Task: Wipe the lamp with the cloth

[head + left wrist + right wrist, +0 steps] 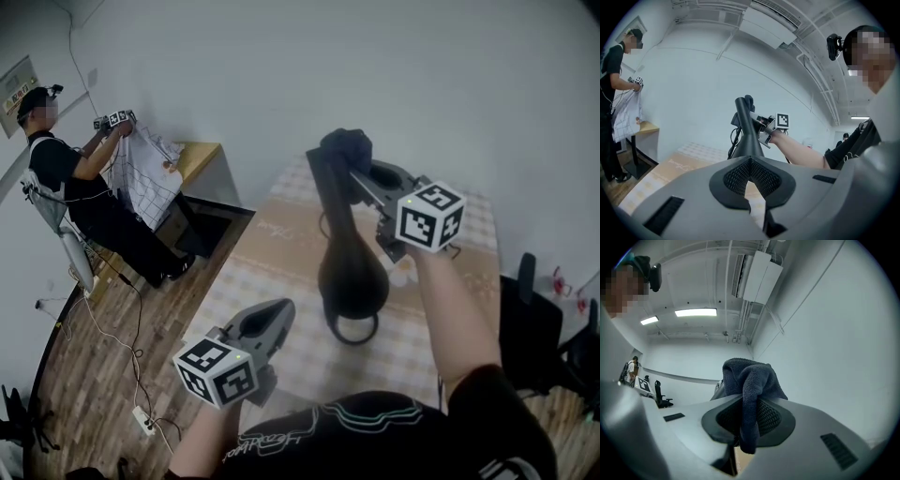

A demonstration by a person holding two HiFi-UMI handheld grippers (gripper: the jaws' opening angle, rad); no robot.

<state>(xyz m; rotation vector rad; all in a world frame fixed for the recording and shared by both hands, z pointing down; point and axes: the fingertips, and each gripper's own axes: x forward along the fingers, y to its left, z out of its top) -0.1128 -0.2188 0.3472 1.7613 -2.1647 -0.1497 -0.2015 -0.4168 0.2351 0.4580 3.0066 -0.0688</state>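
Standing upright on the checkered table [281, 234], the black lamp [349, 272] has a vertical stem. The right gripper [364, 176] is at the lamp's top, its jaws clamped on the dark cloth [345, 145], so wiping likely runs downward. The left gripper [274, 319] hangs left of the lamp's base with its jaws together and empty.

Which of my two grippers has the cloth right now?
The right gripper, jaws shut on the dark cloth at the top of the lamp. The left gripper is shut and empty.
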